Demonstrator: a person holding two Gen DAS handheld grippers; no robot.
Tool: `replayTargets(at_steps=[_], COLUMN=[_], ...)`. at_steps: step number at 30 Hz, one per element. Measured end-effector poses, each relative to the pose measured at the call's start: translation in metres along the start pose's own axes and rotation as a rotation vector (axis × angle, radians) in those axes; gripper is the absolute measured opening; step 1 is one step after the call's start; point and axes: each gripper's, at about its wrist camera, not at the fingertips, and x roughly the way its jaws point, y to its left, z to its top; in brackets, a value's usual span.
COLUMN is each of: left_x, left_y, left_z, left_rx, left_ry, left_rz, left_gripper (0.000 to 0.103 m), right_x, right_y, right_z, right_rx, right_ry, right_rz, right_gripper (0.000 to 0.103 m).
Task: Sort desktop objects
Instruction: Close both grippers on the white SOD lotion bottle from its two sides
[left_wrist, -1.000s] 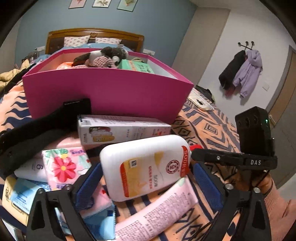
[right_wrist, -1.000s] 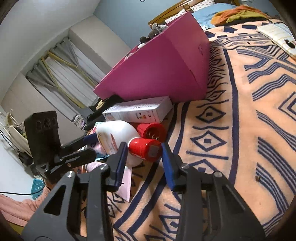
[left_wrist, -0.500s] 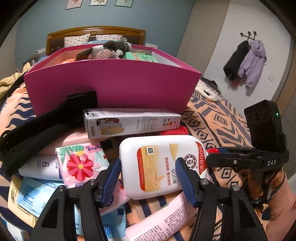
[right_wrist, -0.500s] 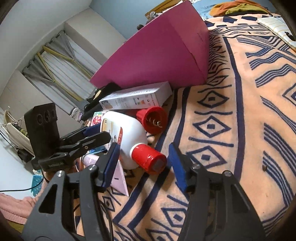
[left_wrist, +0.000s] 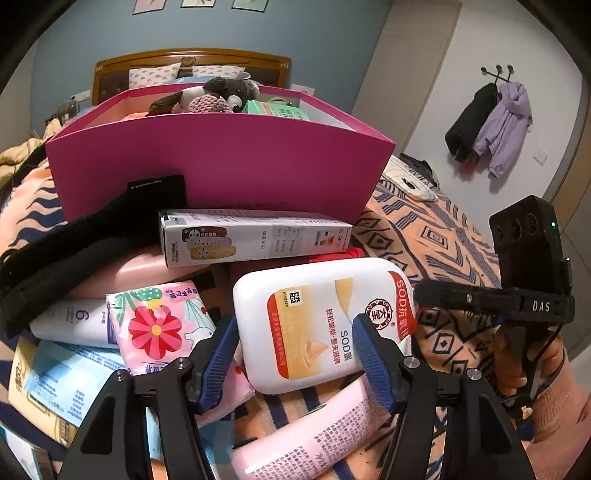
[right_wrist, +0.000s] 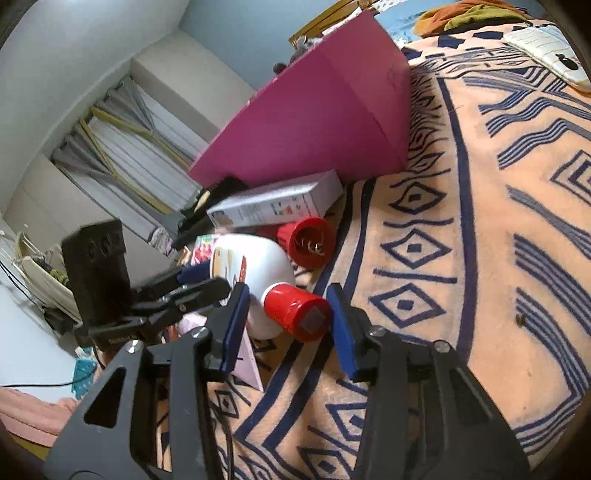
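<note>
Left wrist view: left gripper (left_wrist: 295, 354) partly open, blue pads flanking lower end of white lotion bottle (left_wrist: 317, 317); contact unclear. Bottle lay on patterned blanket (left_wrist: 436, 236) among tissue pack (left_wrist: 159, 328), pink tube (left_wrist: 314, 439), long white carton (left_wrist: 255, 240). Pink box (left_wrist: 221, 166) behind, stuffed toy (left_wrist: 207, 98) inside.

Right wrist view: right gripper (right_wrist: 288, 325) open, pads either side of bottle's red cap (right_wrist: 295, 310), gaps visible, nothing held. Loose red cap (right_wrist: 308, 242) near carton (right_wrist: 273, 205). Left gripper (right_wrist: 201, 282) at bottle's far end.
</note>
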Motion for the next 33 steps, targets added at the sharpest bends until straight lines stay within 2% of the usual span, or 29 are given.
replayTargets(at_steps=[3, 7, 13, 17, 20, 27, 29, 31, 33], left_x=[-0.001, -0.001, -0.002, -0.003, -0.003, -0.001, -0.002, -0.002, -0.003], left_y=[-0.001, -0.008, -0.014, -0.014, -0.014, -0.018, -0.017, -0.016, -0.016], left_z=[-0.003, -0.011, -0.015, -0.014, -0.014, -0.015, -0.015, -0.015, -0.015], left_rx=[-0.007, 0.014, 0.032, 0.031, 0.030, 0.036, 0.028, 0.020, 0.009], left_ry=[0.007, 0.017, 0.023, 0.027, 0.032, 0.037, 0.035, 0.032, 0.028], left_rz=[-0.008, 0.002, 0.006, 0.006, 0.006, 0.008, 0.006, 0.000, -0.012], left_gripper=[0.059, 0.059, 0.057, 0.057, 0.058, 0.060, 0.061, 0.061, 0.062], right_x=[-0.006, -0.008, -0.004, -0.012, -0.019, -0.017, -0.012, -0.011, -0.011], right_y=[-0.002, -0.008, -0.021, -0.016, -0.014, -0.005, -0.002, -0.003, -0.008], right_z=[0.004, 0.006, 0.005, 0.003, -0.003, -0.016, -0.016, -0.015, -0.012], right_rx=[0.020, 0.053, 0.126, 0.116, 0.104, 0.093, 0.083, 0.090, 0.125], right_ry=[-0.027, -0.041, -0.021, -0.019, -0.017, 0.003, 0.001, -0.010, -0.028], right_rz=[0.017, 0.012, -0.023, -0.035, -0.084, -0.093, -0.094, -0.089, -0.040], right_gripper=[0.040, 0.040, 0.046, 0.059, 0.059, 0.059, 0.063, 0.064, 0.066])
